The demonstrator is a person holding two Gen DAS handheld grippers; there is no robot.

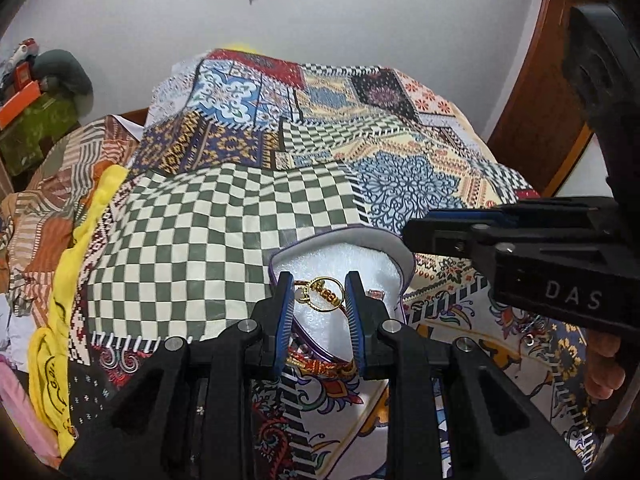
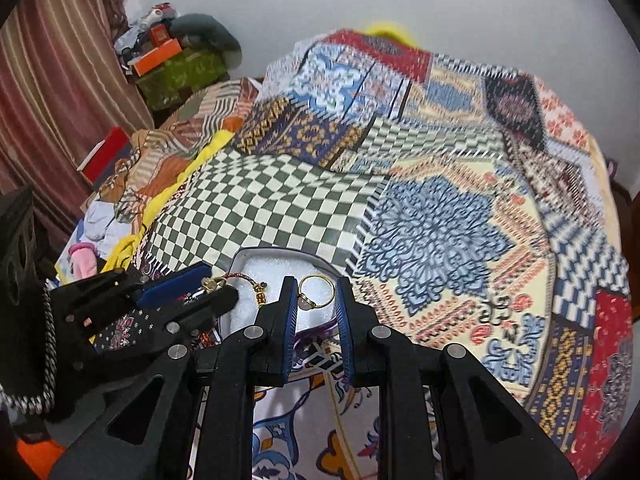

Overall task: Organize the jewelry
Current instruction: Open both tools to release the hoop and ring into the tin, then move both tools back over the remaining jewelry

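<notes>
My right gripper (image 2: 316,300) stands part open around the gold ring (image 2: 316,292), pads apart from it; ring lies in the white tray (image 2: 256,268), stone toward 8 o'clock

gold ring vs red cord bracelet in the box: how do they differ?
The ring is a rigid gold hoop with a pale stone; the bracelet is a limp red cord with gold beads. The ring lies between the right gripper fingers; the bracelet lies by the left gripper. Both rest on the box's white lining.

The patchwork bedspread (image 2: 500,184) is motion-blurred in the right wrist view.
</notes>
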